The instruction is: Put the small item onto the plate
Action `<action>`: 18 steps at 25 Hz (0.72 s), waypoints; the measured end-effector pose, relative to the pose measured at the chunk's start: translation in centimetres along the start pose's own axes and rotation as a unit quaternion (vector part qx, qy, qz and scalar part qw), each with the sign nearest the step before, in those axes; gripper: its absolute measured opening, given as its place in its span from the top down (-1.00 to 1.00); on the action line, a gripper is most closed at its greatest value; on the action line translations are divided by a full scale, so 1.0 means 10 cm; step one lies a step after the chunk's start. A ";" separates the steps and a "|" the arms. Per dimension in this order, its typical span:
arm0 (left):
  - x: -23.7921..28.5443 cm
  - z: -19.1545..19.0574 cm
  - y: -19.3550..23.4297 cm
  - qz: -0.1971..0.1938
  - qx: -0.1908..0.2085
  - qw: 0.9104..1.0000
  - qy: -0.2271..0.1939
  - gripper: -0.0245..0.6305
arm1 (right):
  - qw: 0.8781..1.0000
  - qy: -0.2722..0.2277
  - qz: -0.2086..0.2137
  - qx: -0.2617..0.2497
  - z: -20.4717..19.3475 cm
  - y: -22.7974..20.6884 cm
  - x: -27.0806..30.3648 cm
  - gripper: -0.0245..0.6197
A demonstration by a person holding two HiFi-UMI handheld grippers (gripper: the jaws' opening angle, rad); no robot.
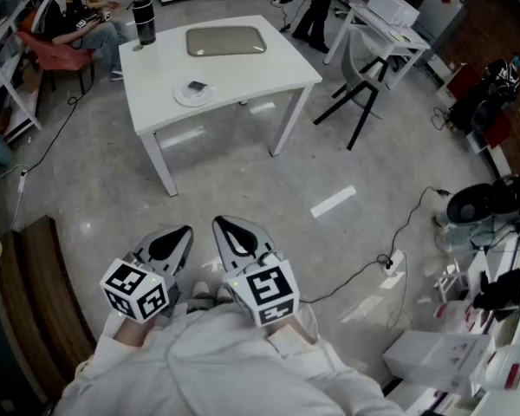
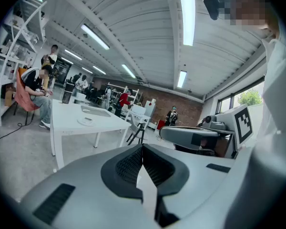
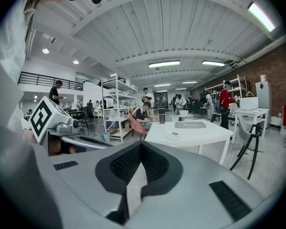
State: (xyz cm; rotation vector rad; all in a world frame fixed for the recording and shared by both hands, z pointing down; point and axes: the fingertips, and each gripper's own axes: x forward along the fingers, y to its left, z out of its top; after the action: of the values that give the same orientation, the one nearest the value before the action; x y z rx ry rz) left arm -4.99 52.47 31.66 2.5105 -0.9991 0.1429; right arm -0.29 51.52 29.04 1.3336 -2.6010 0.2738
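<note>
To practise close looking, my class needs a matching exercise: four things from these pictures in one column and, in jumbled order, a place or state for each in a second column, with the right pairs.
Things
1. black flask
2. grey tray
3. white plate
4. left gripper

Places or states
A. jaws together, held close to the person, away from the table
B. lies flat toward the table's far edge
C. stands upright at the table's far left corner
D. lies on the table, nearer the person than the tray

Pairs: 1-C, 2-B, 3-D, 4-A
</note>
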 end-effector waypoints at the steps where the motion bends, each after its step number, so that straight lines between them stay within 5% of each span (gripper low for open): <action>1: -0.02 0.00 0.00 0.000 -0.001 1.000 0.001 0.90 | 1.000 0.000 -0.001 0.000 0.01 0.02 -0.01 0.88; 18: -0.04 -0.01 -0.05 -0.010 -0.009 1.000 0.008 0.90 | 0.999 0.003 -0.005 0.049 -0.09 -0.03 -0.09 0.88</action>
State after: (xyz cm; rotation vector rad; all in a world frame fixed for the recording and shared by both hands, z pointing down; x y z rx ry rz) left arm -4.98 53.09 31.51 2.4974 -0.9637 0.1476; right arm 0.52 52.27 29.70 1.3756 -2.6058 0.4087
